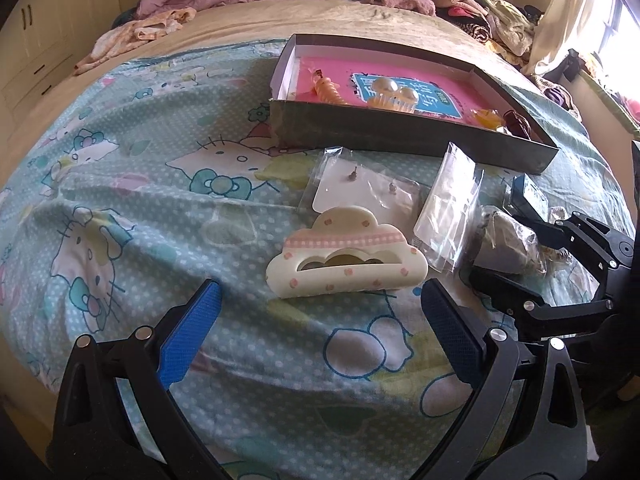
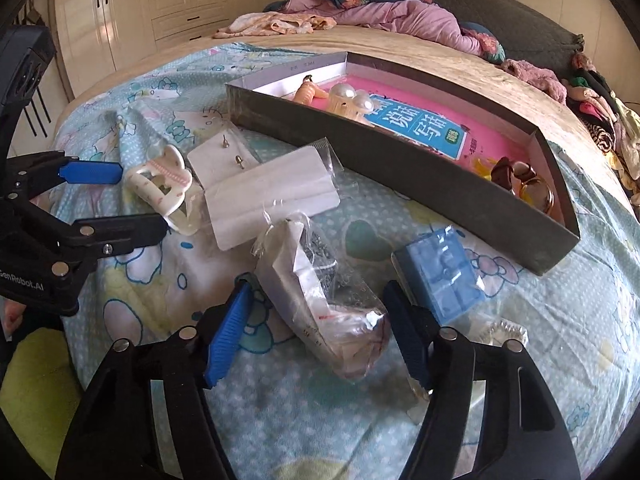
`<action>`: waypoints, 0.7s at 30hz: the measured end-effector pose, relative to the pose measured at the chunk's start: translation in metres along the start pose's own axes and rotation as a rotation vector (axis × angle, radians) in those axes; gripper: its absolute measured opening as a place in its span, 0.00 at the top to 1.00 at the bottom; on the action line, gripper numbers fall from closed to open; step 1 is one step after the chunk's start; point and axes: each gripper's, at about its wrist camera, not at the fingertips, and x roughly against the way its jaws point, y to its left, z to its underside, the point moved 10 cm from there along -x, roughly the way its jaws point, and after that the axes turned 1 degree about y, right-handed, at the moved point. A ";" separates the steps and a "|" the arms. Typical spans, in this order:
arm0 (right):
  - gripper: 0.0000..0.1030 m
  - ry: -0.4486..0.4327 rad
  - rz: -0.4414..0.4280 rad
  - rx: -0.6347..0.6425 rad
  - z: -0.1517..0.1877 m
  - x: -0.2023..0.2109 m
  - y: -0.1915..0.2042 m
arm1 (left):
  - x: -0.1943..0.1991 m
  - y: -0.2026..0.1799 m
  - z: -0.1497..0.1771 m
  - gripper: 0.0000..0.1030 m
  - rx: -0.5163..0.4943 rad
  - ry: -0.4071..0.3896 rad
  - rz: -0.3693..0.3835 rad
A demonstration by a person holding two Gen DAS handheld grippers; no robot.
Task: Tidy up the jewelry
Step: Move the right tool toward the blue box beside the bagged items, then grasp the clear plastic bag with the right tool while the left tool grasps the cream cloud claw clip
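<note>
Nearest, left claw (image 1: 320, 334) spread wide and empty over the Hello Kitty bedsheet (image 1: 132, 184), blue pads either side of open cloth, just short of the cream cloud-shaped hair clip with pink checked band (image 1: 346, 258). Right claw (image 2: 316, 330) likewise gaping, straddling the crinkled clear plastic bag holding a folded white card (image 2: 324, 308) without visibly pinching it. Just beside that, right of it, a small blue moulded plastic box (image 2: 442, 276).

Farther out, a flat white card in a clear sleeve carrying two small stud earrings (image 1: 360, 184), and next to it another clear sleeve with a blank white card (image 2: 272, 200). Beyond these, the long shallow dark cardboard tray with pink lining (image 1: 400, 136). Already lying inside: an orange claw clip (image 1: 328, 90), a pearl-topped comb clip (image 1: 394, 94), and at the far end a yellow piece and some dark and gold rings, too jumbled to separate.

Judged as mid-sort: several pieces in the tray, five or so left on the bed. Probably the pick-up stage for both. Next move likely calls for lowering the right pads around the bag and squeezing gently, since slippery film may slide or bunch; for the left, advancing over the cloud clip and closing across its narrow depth before carrying to the tray
</note>
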 end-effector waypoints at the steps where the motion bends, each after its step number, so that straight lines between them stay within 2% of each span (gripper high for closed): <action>1: 0.41 -0.004 0.001 0.002 -0.002 -0.001 0.000 | -0.001 0.000 0.000 0.09 0.004 0.001 0.003; 13: 0.55 -0.052 -0.083 -0.093 0.000 0.012 -0.005 | -0.007 -0.003 -0.010 0.10 0.019 -0.021 0.052; 15: 0.63 -0.055 -0.096 -0.104 0.001 0.016 -0.004 | -0.007 -0.004 -0.011 0.18 0.018 -0.028 0.059; 16: 0.67 -0.058 -0.101 -0.107 0.001 0.018 -0.004 | -0.007 -0.006 -0.011 0.28 0.016 -0.027 0.071; 17: 0.66 -0.059 -0.107 -0.109 0.001 0.020 -0.003 | -0.007 -0.007 -0.011 0.31 0.015 -0.026 0.077; 21: 0.67 -0.061 -0.107 -0.109 0.002 0.024 -0.003 | -0.002 -0.009 -0.010 0.31 0.005 -0.036 0.083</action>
